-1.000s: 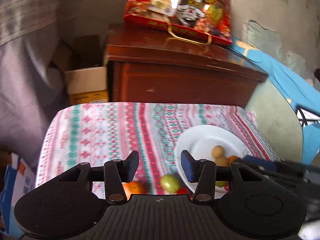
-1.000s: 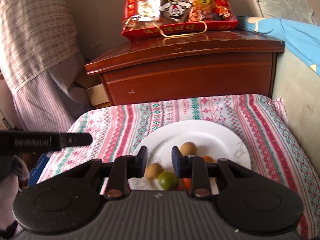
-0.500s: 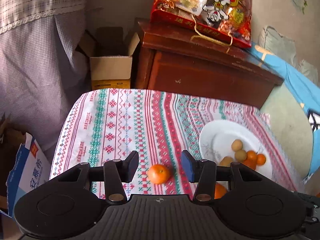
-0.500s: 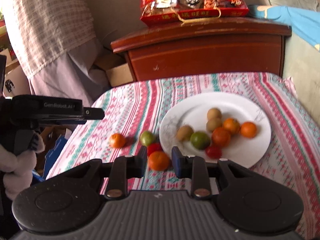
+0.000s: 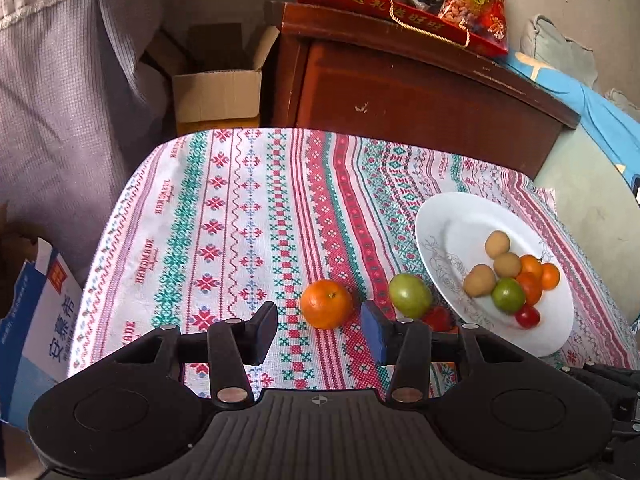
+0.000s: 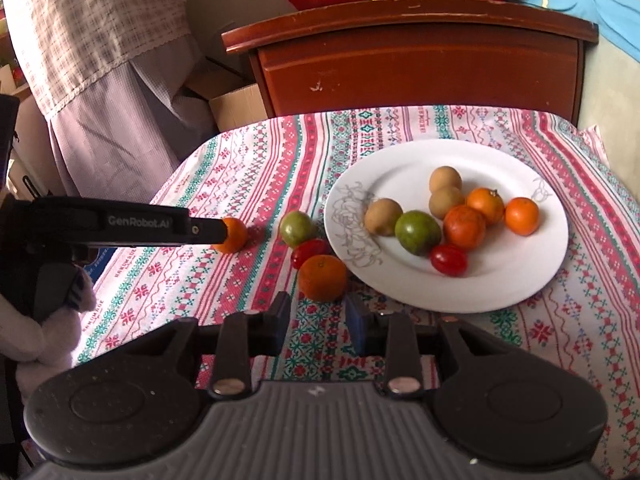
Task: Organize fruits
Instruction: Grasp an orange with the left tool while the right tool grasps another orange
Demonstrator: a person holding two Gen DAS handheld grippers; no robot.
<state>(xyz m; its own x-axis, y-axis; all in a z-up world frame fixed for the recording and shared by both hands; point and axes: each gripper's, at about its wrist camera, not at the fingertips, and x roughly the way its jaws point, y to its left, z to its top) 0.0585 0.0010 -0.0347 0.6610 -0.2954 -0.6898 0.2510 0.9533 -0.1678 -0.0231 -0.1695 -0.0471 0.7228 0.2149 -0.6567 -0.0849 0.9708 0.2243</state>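
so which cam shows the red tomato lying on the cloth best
The right wrist view: the red tomato lies in the open on the cloth, between the green fruit and an orange, beside the plate. In the left wrist view only its top peeks over the left claw's finger.

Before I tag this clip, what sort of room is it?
Probably a home bedroom: a wooden bedside cabinet, blue bedding beside it, and a patterned tablecloth under a plate of fruit.
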